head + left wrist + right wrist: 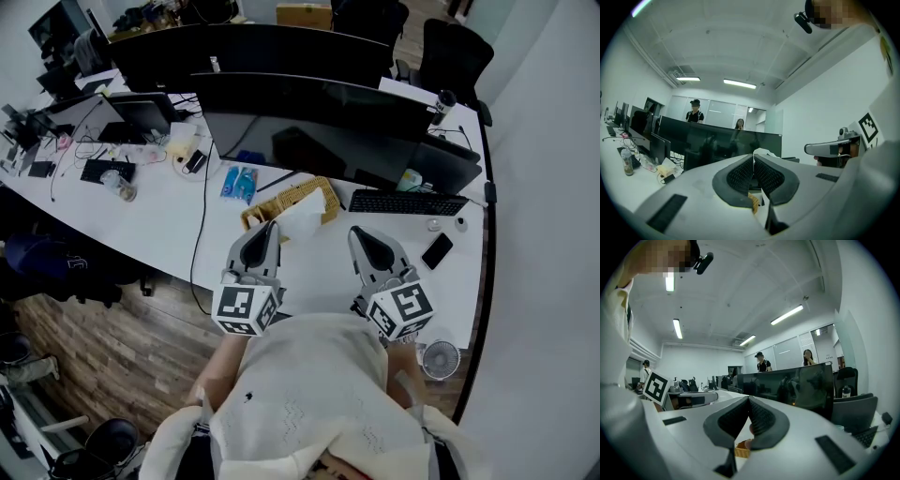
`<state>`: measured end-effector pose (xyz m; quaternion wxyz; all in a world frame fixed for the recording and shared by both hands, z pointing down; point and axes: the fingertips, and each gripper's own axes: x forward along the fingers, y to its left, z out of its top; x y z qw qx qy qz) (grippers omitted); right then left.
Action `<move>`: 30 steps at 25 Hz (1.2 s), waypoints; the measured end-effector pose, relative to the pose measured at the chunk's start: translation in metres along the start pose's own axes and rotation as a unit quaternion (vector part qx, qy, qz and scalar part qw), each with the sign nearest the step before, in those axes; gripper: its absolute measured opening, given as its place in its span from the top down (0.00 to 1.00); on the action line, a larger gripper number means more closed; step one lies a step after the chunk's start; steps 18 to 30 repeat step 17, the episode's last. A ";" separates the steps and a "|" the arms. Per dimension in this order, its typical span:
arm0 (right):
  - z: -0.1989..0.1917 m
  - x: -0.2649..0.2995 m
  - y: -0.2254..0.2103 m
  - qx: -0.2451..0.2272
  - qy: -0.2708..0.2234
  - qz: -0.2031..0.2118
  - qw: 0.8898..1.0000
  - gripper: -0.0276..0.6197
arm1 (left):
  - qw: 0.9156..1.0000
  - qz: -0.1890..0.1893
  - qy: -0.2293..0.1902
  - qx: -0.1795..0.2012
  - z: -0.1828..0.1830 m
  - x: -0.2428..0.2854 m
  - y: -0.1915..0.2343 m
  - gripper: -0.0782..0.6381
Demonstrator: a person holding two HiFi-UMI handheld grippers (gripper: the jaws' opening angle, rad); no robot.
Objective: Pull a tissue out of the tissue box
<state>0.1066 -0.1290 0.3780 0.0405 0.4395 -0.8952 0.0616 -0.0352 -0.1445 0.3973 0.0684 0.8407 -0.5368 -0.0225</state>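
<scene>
Okay, head view: long white desk [169,234] in an open office, wood floor [103,347] at left. Dark monitors [309,122] run along the back, with a keyboard [408,202], a phone [437,251] and a small fan [441,359] at right. A blue packet [238,183] lies left of the woven tissue box [291,197]. The box sits mid-desk just beyond both claws, white tissue [302,217] sticking out of its near side. The left claw [272,225] has its tip at the tissue. The right claw [359,232] is alongside, apart from the box.

Left gripper view: left claw pressed together, pinching a thin white edge of the tissue [761,151] that pokes up past the tip. The box weave shows low in the gap. Only here: a bottle [628,161] on the desk at far left and the right claw from the side.

Right gripper view: right claw pads meet at the tip, nothing pinched. The box corner shows under the gap with a small pinkish bit beside it, can't tell what. Only here: a black chair [846,380] at right and two people [762,363] standing behind the monitors under long ceiling lights [787,314].
</scene>
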 end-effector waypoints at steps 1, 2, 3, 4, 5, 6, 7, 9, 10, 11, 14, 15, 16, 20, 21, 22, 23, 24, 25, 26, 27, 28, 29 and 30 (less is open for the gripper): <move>-0.001 -0.001 0.000 0.001 0.000 -0.001 1.000 0.96 | 1.000 0.000 0.001 0.000 -0.001 0.000 0.000 0.87; -0.001 -0.001 -0.001 0.003 0.001 -0.002 1.000 0.96 | 1.000 0.000 0.001 -0.001 -0.001 -0.001 -0.001 0.87; -0.002 -0.002 -0.001 0.004 0.002 -0.002 1.000 0.96 | 1.000 0.001 0.001 -0.003 -0.002 -0.001 -0.001 0.87; -0.004 -0.003 -0.002 0.005 0.004 -0.003 1.000 0.96 | 1.000 0.001 0.001 -0.005 -0.002 -0.002 -0.002 0.87; -0.005 -0.003 -0.002 0.006 0.006 -0.003 1.000 0.96 | 1.000 0.000 0.001 -0.007 -0.002 -0.003 -0.003 0.87; -0.006 -0.003 -0.001 0.006 0.007 -0.003 1.000 0.96 | 1.000 -0.001 0.002 -0.007 -0.002 -0.003 -0.004 0.87; -0.006 -0.003 -0.001 0.005 0.008 -0.003 1.000 0.96 | 1.000 -0.002 0.003 -0.006 -0.003 -0.002 -0.005 0.87; -0.006 -0.002 0.000 0.001 0.008 -0.002 1.000 0.96 | 1.000 -0.006 0.006 -0.003 -0.005 -0.001 -0.006 0.87; -0.007 -0.002 0.001 -0.001 0.009 -0.002 1.000 0.96 | 1.000 -0.007 0.008 -0.003 -0.006 -0.001 -0.006 0.87; -0.008 -0.003 0.001 -0.001 0.010 -0.003 1.000 0.96 | 1.000 -0.007 0.009 -0.004 -0.007 -0.002 -0.006 0.87; -0.008 -0.003 0.001 -0.001 0.011 -0.001 1.000 0.96 | 1.000 -0.006 0.008 -0.004 -0.007 -0.002 -0.005 0.87; -0.008 -0.002 0.001 -0.001 0.010 0.000 1.000 0.96 | 1.000 -0.006 0.007 -0.003 -0.006 -0.001 -0.005 0.87; -0.007 -0.002 0.001 -0.003 0.009 0.001 1.000 0.96 | 1.000 -0.005 0.006 -0.002 -0.005 0.000 -0.005 0.87; -0.006 -0.002 0.000 -0.004 0.008 0.002 1.000 0.96 | 1.000 -0.005 0.005 -0.002 -0.005 0.001 -0.004 0.87; -0.006 -0.002 0.000 -0.004 0.008 0.002 1.000 0.96 | 1.000 -0.005 0.005 -0.002 -0.005 0.001 -0.004 0.87; -0.006 -0.002 0.000 -0.004 0.008 0.002 1.000 0.96 | 1.000 -0.005 0.005 -0.002 -0.005 0.001 -0.004 0.87; -0.006 -0.002 0.000 -0.004 0.008 0.002 1.000 0.96 | 1.000 -0.005 0.005 -0.002 -0.005 0.001 -0.004 0.87; -0.006 -0.002 0.000 -0.004 0.008 0.002 1.000 0.96 | 1.000 -0.005 0.005 -0.002 -0.005 0.001 -0.004 0.87; -0.006 -0.002 0.000 -0.004 0.008 0.002 1.000 0.96 | 1.000 -0.005 0.005 -0.002 -0.005 0.001 -0.004 0.87; -0.006 -0.002 0.000 -0.004 0.008 0.002 1.000 0.96 | 1.000 -0.005 0.005 -0.002 -0.005 0.001 -0.004 0.87; -0.006 -0.002 0.000 -0.004 0.008 0.002 1.000 0.96 | 1.000 -0.005 0.005 -0.002 -0.005 0.001 -0.004 0.87; -0.006 -0.002 0.000 -0.004 0.008 0.002 1.000 0.96 | 1.000 -0.005 0.005 -0.002 -0.005 0.001 -0.004 0.87; -0.006 -0.002 0.000 -0.004 0.008 0.002 1.000 0.96 | 1.000 -0.005 0.005 -0.002 -0.005 0.001 -0.004 0.87; -0.006 -0.002 0.000 -0.004 0.008 0.002 1.000 0.96 | 1.000 -0.005 0.005 -0.002 -0.005 0.001 -0.004 0.87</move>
